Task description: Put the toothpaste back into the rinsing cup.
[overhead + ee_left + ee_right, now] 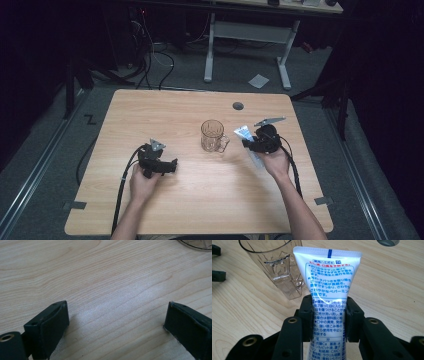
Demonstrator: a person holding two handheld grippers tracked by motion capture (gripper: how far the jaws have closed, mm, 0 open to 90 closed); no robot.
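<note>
- From the high view we see a brightly lit table [165, 112] in a dim room; the floor and the edges fall off into near black.
- In the left gripper view we note a soft pale sheen on the wood between the jaws, whose near ends are blurred.
- In the right gripper view the toothpaste tube [328, 285] is sharp and evenly lit, with faint glints on the clear mug [279, 267].
</note>
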